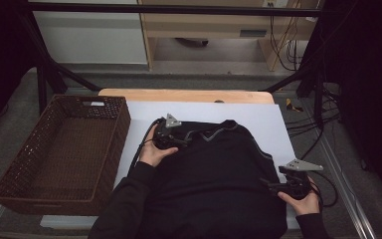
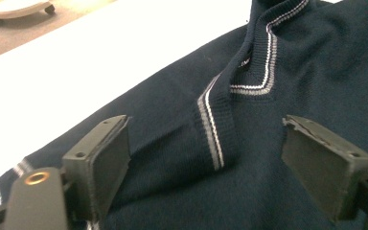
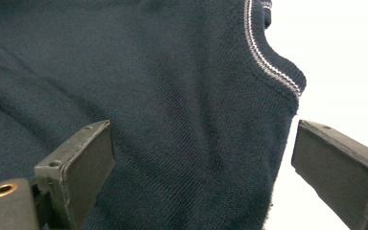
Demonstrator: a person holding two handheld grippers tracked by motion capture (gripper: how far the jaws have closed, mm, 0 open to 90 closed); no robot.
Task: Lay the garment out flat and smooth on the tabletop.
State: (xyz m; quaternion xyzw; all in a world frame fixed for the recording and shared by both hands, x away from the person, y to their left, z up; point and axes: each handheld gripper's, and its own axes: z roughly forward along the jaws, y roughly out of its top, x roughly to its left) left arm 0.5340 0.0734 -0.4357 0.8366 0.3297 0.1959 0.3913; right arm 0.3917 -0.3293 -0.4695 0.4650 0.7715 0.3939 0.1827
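A dark navy knitted sweater (image 1: 219, 164) with grey and white striped trim lies spread on a white sheet (image 1: 263, 122) on the table. My left gripper (image 1: 185, 142) hovers at the garment's upper left, close to the V-neck. In the left gripper view its jaws (image 2: 206, 132) stand wide apart over the striped neckline (image 2: 263, 72) and a striped cuff edge (image 2: 211, 129), pressing on nothing. At the garment's right edge, my right gripper (image 1: 267, 185) is also open. The right gripper view has it (image 3: 203, 141) straddling the fabric's border, one jaw over the cloth and one over the white sheet (image 3: 345, 62).
A brown wicker basket (image 1: 122, 132) stands empty at the left of the table. The wooden table edge (image 1: 184, 95) runs along the far side. Cables (image 1: 308, 124) hang off the right, beside a dark frame. The person's dark sleeves come in from the bottom.
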